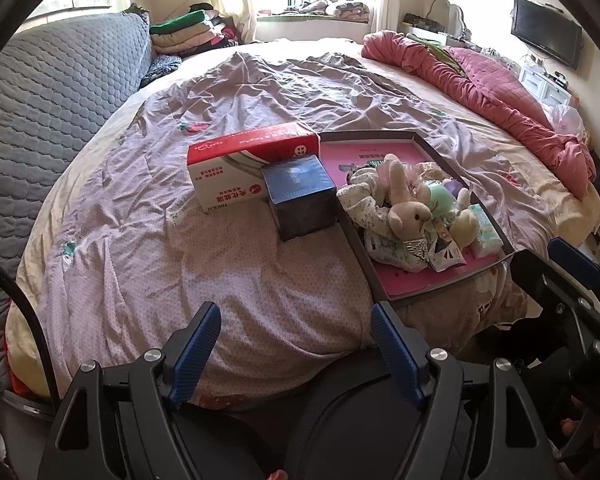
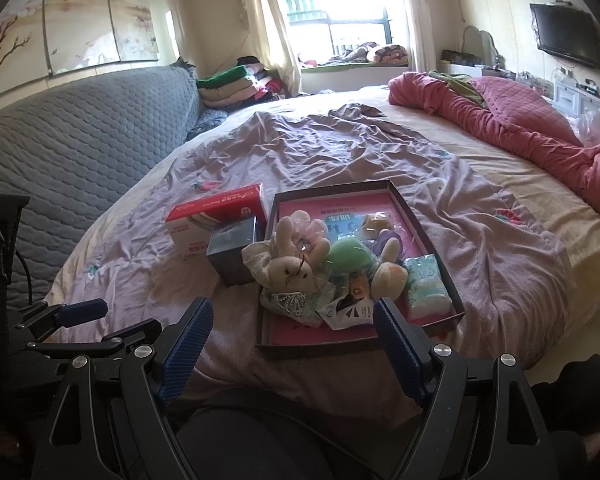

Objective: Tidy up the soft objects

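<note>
Bed [image 1: 260,280]: crumpled lilac sheet, carrying all items.

Tray [image 2: 432,240]: shallow dark-rimmed box with pink floor, at 12 o'clock from right gripper [image 2: 292,328], at 2 o'clock from left gripper [image 1: 296,336].

Soft objects, heaped in near half of tray:
- Plush rabbit [image 2: 296,272], cream, lying over patterned cloth [image 1: 364,208] at tray's 9 o'clock edge.
- Green ball [image 2: 346,258], just beside rabbit at 3 o'clock.
- Tissue pack [image 2: 426,288], pale green, against tray's 3 o'clock wall.
- Small packet [image 2: 348,312], white and black, at tray's 6 o'clock end.
- Further small bits behind, too jumbled to name.

Hard items, outside tray at its 9 o'clock side: red-and-white carton [image 1: 240,164], dark blue box [image 1: 302,200] touching it.

Jaws, left: spread wide, nothing between. Jaws, right: spread wide, nothing between. Both held back at bed's near edge, clear of every item.

Stage: soft things gathered in tray, boxes beside it. Fits either a pile awaiting sorting out or a finished gathering; not settled here.

Handling notes, should any soft piece be picked: approach from above, close on rabbit's body rather than an ear; expect squashing and cloth dragging along; keep lower finger off tray rim to avoid tipping the tray on the yielding bed.
</note>
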Tool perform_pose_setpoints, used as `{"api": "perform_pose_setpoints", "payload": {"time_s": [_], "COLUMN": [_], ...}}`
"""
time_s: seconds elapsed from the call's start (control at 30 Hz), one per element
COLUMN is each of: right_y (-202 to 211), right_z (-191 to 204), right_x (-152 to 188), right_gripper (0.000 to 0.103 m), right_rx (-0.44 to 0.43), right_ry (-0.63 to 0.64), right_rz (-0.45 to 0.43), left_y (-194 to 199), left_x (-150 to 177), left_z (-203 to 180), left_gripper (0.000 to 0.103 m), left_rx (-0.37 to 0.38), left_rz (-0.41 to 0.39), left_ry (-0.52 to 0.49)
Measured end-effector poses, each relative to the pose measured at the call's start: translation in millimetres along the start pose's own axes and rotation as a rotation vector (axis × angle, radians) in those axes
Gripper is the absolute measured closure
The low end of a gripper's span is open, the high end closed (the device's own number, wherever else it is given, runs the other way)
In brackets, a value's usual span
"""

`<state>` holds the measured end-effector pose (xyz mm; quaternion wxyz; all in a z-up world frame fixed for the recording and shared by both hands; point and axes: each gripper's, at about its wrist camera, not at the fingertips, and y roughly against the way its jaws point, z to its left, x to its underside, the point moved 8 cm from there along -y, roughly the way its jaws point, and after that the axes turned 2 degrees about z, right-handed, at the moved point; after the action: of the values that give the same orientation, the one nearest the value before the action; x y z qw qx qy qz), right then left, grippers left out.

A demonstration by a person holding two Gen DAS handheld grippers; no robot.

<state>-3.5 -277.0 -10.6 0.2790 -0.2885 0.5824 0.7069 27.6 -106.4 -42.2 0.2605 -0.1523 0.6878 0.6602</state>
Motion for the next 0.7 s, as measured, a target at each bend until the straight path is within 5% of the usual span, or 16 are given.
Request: {"api": "perform_pose_setpoints", "payload": {"time_s": [0.7], "right_y": [1.1], "right_z": [-2.1], "right_x": [1.0], "right_gripper": [0.020], "right_rx": [-0.006], "right_ry": [-0.012], "right_rz": [0.004], "left_y": [-6.9], "left_x": [2.5], "left_z": [1.0], "left_gripper": [0.026], "left_rx": [-0.015], "left_rz": [0.022], "left_ry": [-0.006]}}
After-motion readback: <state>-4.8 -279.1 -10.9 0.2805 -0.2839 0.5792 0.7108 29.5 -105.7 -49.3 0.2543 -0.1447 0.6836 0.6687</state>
